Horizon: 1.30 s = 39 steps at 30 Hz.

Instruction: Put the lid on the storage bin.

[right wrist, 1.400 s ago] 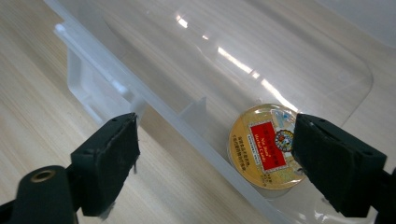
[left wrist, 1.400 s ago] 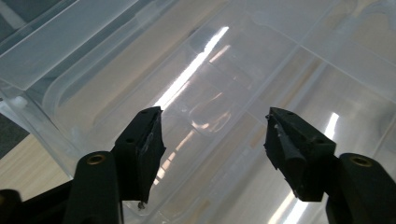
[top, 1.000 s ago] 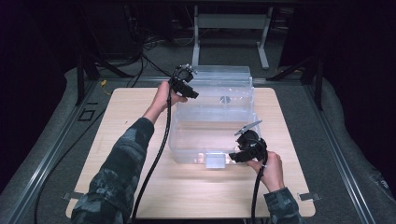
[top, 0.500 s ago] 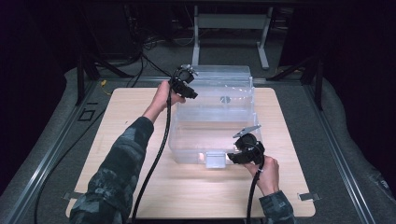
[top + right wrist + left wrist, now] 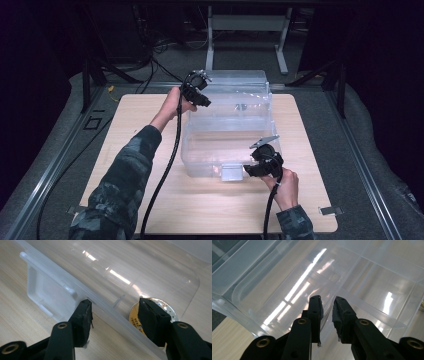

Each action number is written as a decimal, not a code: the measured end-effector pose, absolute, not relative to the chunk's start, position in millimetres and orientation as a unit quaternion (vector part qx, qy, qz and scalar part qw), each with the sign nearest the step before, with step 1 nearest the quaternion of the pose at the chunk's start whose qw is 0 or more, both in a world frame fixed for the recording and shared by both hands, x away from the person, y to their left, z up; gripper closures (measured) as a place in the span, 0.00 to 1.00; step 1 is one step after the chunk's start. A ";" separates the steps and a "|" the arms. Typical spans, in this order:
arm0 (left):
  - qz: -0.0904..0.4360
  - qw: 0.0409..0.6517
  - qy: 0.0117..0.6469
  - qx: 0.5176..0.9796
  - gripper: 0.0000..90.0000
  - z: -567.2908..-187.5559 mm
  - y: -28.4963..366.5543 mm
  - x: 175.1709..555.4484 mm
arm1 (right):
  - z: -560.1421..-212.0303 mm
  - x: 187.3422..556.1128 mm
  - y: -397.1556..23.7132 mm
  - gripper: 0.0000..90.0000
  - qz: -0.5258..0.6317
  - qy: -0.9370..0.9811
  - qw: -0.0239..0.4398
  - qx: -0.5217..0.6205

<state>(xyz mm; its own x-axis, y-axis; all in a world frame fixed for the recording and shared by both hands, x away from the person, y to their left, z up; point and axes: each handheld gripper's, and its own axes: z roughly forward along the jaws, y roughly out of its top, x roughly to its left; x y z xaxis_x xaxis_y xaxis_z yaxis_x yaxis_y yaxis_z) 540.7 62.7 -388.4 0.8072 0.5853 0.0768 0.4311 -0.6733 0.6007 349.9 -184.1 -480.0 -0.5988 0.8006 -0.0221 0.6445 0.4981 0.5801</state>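
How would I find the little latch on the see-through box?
Find the wooden table, then the clear plastic box in its middle. On the box's near edge, beside the right gripper, sits a small whitish square flap, the latch; everything around it is see-through.

Wood table (image 5: 150, 120), metal frame (image 5: 245, 22) behind.

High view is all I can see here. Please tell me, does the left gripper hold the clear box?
Observer: Yes. In the left gripper view, the left gripper is shut on a thin edge of the clear box.
Operator: And the right gripper?
Observer: The right gripper is open. Its jaws stand on either side of the box's front rim, beside the latch.
Operator: Is something inside the box?
Observer: A round gold and silver disc shows through the clear wall, partly behind one jaw.
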 end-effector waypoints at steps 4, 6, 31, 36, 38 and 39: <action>0.128 0.298 0.279 0.904 0.85 -387.3 64.7 539.1 | -480.1 349.8 -183.8 0.50 0.267 0.853 0.146 0.423; 0.127 0.299 0.277 0.904 0.86 -386.5 65.3 537.7 | -480.3 349.5 -183.8 0.50 0.268 0.853 0.148 0.422; 0.149 0.304 0.257 0.905 0.88 -375.1 72.6 517.6 | -480.7 357.4 -180.2 0.48 0.271 0.853 0.149 0.420; 0.154 0.303 0.258 0.904 0.88 -373.3 73.4 515.8 | -480.6 361.3 -178.3 0.48 0.271 0.853 0.149 0.420; 0.156 0.304 0.256 0.904 0.88 -372.3 73.6 514.8 | -480.9 363.3 -176.8 0.48 0.271 0.853 0.150 0.420; 0.156 0.305 0.255 0.904 0.88 -372.0 73.5 514.4 | -480.9 363.7 -176.4 0.48 0.271 0.852 0.150 0.421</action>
<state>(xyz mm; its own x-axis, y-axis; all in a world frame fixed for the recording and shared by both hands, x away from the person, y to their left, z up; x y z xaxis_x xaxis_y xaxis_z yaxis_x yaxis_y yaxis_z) 514.4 73.5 -372.0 0.8213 0.5565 0.1258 0.3666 -0.6836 0.6311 363.7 -176.4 -480.9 -0.6002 0.7994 -0.0279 0.6360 0.4981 0.5893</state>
